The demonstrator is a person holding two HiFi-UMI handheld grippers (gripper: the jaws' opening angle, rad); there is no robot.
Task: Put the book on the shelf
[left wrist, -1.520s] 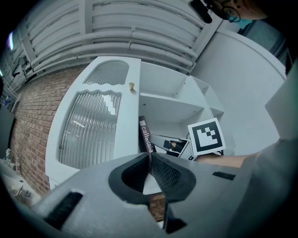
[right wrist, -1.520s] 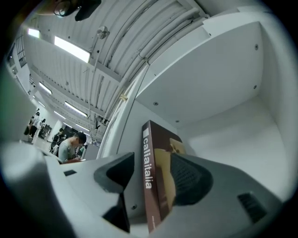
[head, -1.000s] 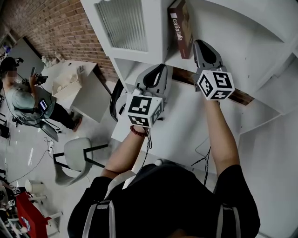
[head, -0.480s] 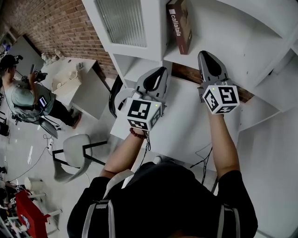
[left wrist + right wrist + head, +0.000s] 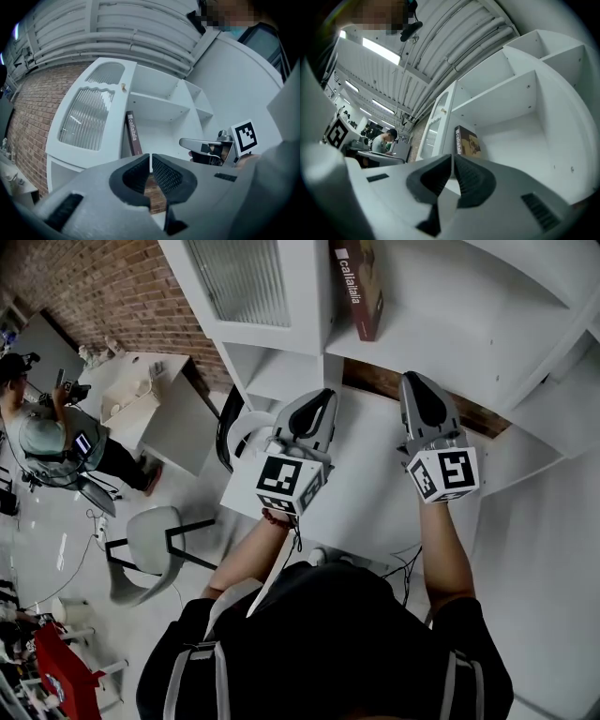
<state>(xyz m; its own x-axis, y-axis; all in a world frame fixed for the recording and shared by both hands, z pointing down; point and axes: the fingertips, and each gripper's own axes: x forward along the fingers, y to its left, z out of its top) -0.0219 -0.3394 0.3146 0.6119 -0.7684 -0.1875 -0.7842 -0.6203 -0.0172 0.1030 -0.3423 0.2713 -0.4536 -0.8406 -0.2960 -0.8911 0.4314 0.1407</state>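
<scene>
Standing upright on the shelf (image 5: pixel 431 338), the book (image 5: pixel 357 285) touches no jaws.

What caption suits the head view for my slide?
Book standing on the white shelf; left gripper and right gripper, both shut and empty, below it.

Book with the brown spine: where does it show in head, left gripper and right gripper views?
Head view: book at top centre, upright on the shelf.
Left gripper view: book near centre, just above the jaws.
Right gripper view: book at centre, above the jaws.
Shared landmark: ribbed glass door, left of the book in each view.
</scene>
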